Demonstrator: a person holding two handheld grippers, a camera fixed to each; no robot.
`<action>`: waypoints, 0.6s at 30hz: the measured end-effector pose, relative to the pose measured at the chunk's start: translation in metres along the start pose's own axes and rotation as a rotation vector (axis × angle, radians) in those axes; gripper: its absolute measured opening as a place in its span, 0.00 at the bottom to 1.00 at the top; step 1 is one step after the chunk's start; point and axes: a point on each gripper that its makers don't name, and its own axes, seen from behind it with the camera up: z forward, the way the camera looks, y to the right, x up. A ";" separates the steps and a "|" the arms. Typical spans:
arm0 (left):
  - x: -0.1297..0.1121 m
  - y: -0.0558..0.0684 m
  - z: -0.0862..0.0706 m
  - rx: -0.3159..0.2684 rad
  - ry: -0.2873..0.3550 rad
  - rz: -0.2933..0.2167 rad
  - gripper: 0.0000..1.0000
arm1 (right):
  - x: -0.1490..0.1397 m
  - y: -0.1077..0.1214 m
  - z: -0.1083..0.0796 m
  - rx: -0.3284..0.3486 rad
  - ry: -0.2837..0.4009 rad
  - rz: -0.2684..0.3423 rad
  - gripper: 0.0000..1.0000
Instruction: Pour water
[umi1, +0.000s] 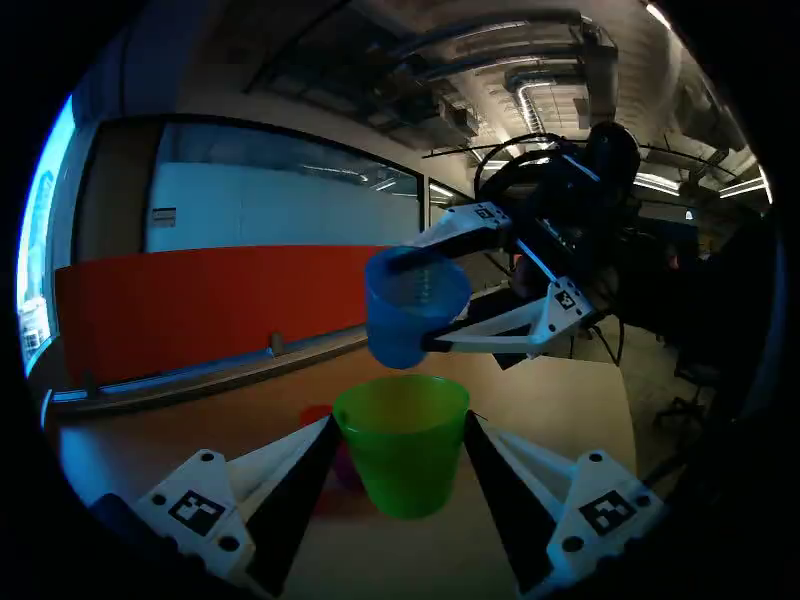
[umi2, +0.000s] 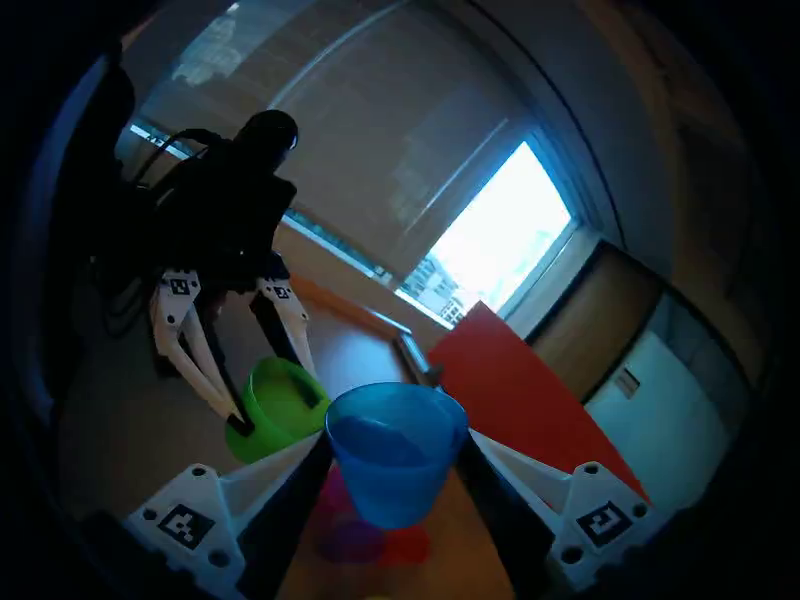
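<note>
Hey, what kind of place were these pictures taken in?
Most likely an office or lab workspace: bare ducts run overhead, a glass wall stands above a red panel, and a wooden table sits near a big window.

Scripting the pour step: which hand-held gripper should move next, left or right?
Right. The right hand-held gripper holds the blue cup, apparently with water, raised above the green cup, which the left hand-held gripper holds upright. Tipping it should pour.
</note>
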 end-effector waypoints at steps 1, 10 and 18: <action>0.000 0.001 0.000 -0.002 0.000 0.000 0.87 | 0.002 0.000 0.001 0.003 0.001 -0.010 0.90; 0.002 0.004 0.001 -0.010 0.003 0.001 0.87 | 0.009 0.000 0.009 0.027 0.000 -0.074 0.90; 0.004 0.007 0.001 -0.016 0.006 0.005 0.87 | 0.013 0.004 0.013 0.036 -0.006 -0.124 0.90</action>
